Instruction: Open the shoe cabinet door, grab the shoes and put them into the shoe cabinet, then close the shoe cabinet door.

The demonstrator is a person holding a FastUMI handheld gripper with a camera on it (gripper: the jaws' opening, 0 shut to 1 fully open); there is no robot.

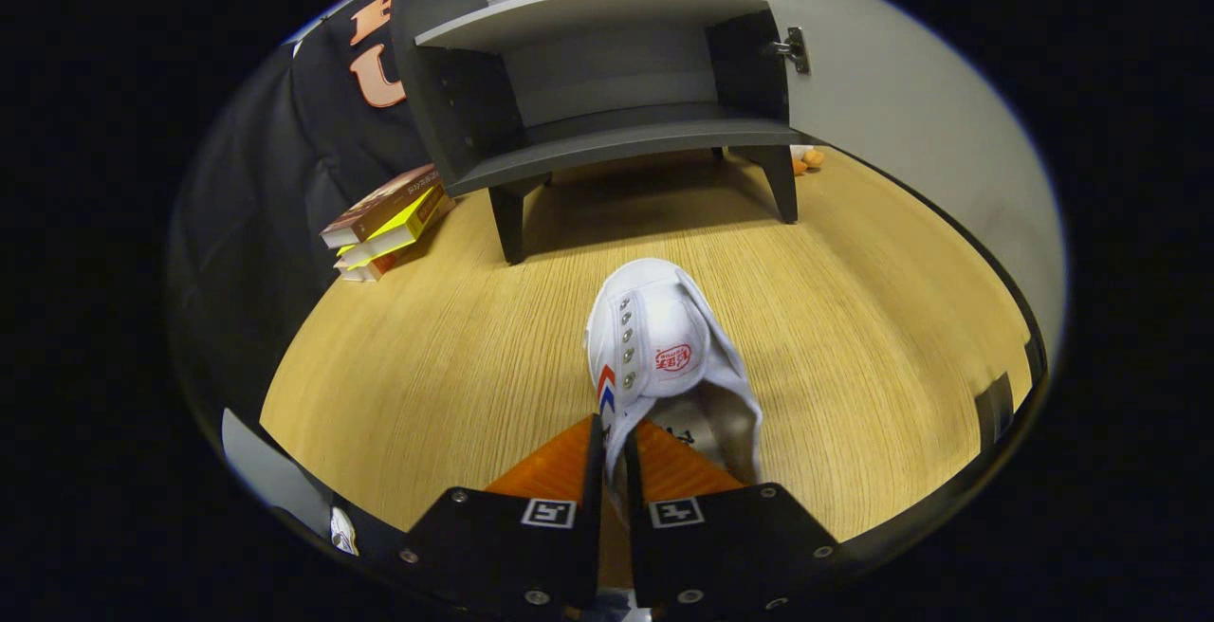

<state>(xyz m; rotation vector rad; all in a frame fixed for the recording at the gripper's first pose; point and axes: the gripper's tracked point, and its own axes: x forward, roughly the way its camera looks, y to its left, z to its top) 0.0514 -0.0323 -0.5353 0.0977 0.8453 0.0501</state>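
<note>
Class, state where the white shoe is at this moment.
The white shoe is pinched between the gripper fingers, its toe pointing ahead over the wooden floor toward the open cabinet.

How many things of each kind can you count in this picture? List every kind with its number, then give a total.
Shoes: 1, a white shoe, its side pinched between the tongs
Shoe cabinets: 1, the cabinet with its door open
Books: 3, a stack of books beside the cabinet
Small orange things behind the cabinet leg: 1, too small to tell
Total: 6
</note>
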